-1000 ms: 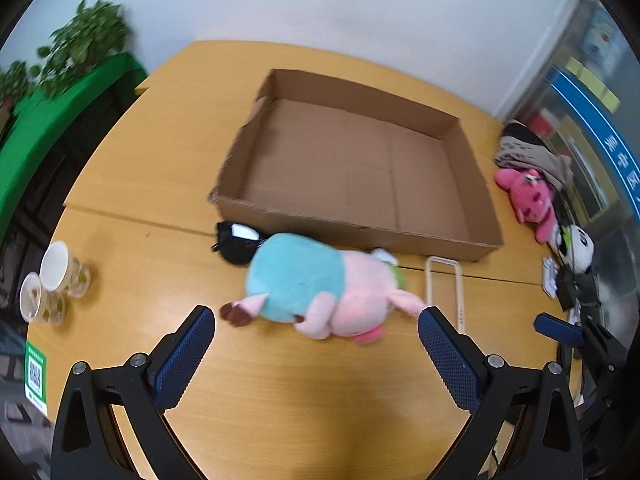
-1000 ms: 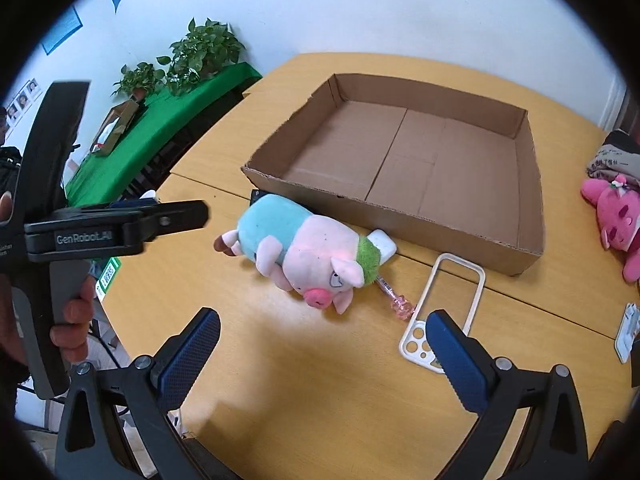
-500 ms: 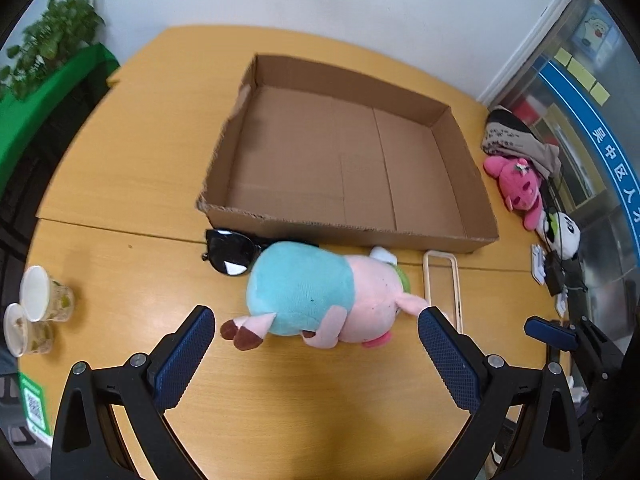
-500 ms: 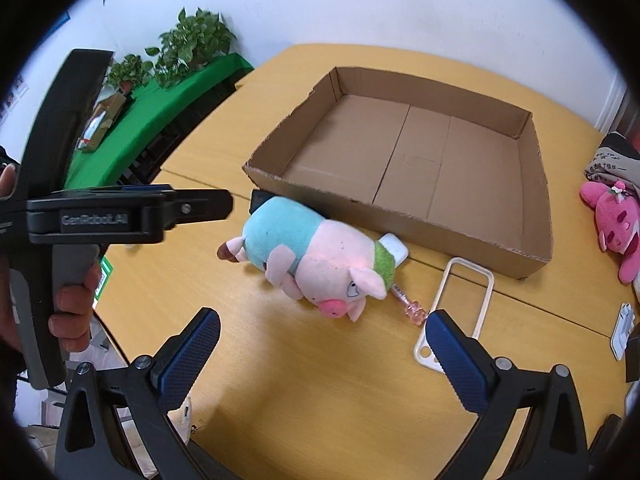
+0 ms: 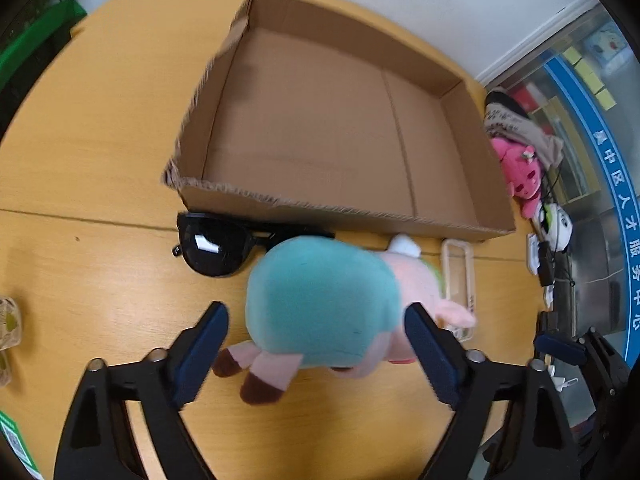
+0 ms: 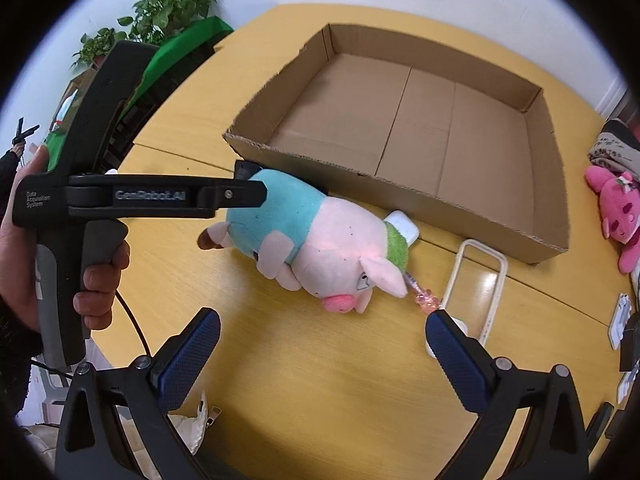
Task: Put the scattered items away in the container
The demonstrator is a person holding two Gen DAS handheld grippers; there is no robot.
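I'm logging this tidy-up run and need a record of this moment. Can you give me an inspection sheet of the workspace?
Surface: wooden table, seam across it.
Job's things: cardboard box holds nothing; plush pig on its side before the box; sunglasses against the box wall; phone case, pink pen beside the pig.
Clutter: pink plush, folded cloth, panda toy at the table's edge.
Grippers: left gripper open, fingers either side of the pig's teal back; right gripper open, above bare table.
Cables: black cord under the left handle.
Surroundings: white wall, potted plants, green cloth.
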